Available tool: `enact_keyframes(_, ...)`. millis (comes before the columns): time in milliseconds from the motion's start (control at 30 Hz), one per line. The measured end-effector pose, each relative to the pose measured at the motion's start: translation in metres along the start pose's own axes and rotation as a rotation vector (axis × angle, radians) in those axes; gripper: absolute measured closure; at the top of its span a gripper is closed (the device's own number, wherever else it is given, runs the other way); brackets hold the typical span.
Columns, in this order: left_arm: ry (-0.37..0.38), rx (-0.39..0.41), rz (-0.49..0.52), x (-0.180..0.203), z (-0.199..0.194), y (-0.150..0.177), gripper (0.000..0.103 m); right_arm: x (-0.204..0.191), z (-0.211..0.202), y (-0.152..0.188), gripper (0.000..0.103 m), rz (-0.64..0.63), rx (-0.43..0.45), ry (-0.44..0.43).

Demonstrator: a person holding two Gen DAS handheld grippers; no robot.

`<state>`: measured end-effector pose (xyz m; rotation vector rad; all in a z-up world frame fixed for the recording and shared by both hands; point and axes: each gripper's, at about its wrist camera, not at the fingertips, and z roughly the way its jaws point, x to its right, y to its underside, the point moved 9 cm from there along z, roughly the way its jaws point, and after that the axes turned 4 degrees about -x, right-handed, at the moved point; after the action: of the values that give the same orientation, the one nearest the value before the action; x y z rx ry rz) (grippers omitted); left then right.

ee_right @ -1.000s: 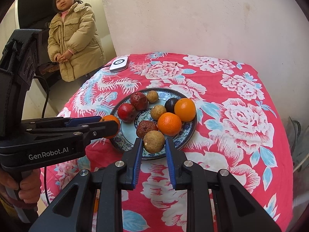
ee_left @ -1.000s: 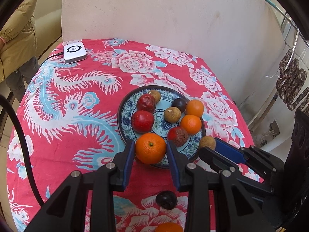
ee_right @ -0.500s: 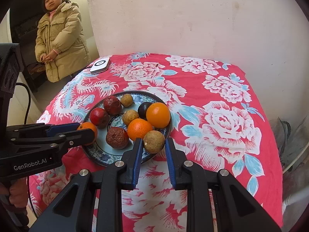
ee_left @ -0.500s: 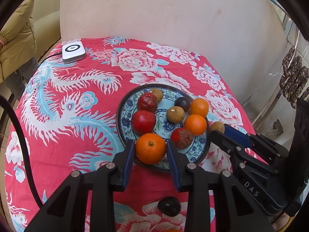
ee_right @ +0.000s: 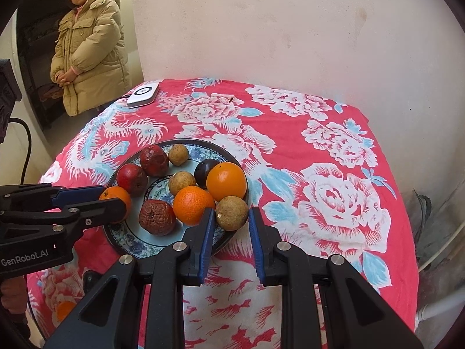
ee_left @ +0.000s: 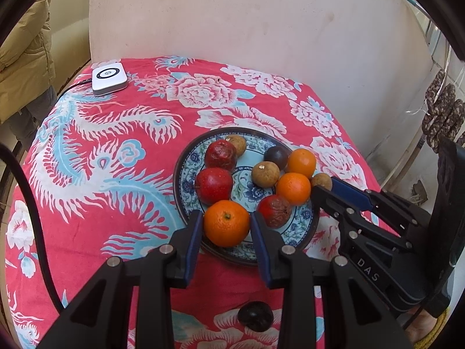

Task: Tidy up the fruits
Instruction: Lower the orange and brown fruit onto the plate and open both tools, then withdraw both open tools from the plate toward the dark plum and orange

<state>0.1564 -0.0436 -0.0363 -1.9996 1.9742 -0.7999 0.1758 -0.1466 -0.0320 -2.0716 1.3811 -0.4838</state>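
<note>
On the red floral tablecloth (ee_left: 122, 174), each claw grips fruit by a pale wall (ee_left: 247, 23).

A printed cloth (ee_right: 319, 151) covers the worktop; the plate (ee_left: 186, 174) looks glazed and glossy (its rim dark), the wall (ee_right: 290, 29) matt, rough plaster.

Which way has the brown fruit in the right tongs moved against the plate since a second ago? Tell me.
Yes. The brown fruit, gripped by the right tongs, has shifted rightward along the near rim of the plate, from beside the wrinkled red fruit to past the orange.
</note>
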Motion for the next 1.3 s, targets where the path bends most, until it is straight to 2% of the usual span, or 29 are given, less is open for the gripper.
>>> enact_keyframes(300,0.001,-0.004,0.000,0.003,0.001,0.002,0.068,0.003,-0.001,0.003,0.077,0.030,0.000,-0.031)
enact_keyframes(567,0.008,-0.008,0.003,0.005,-0.003,0.003,0.067,0.003,-0.004,0.004,0.067,0.043,0.000,-0.048)
enact_keyframes(700,0.015,0.005,0.010,0.008,-0.008,0.001,0.067,0.003,-0.005,0.004,0.064,0.050,0.005,-0.053)
enact_keyframes(1300,0.013,0.014,0.014,0.011,-0.028,0.012,0.066,-0.009,-0.039,0.013,0.062,0.065,0.040,-0.060)
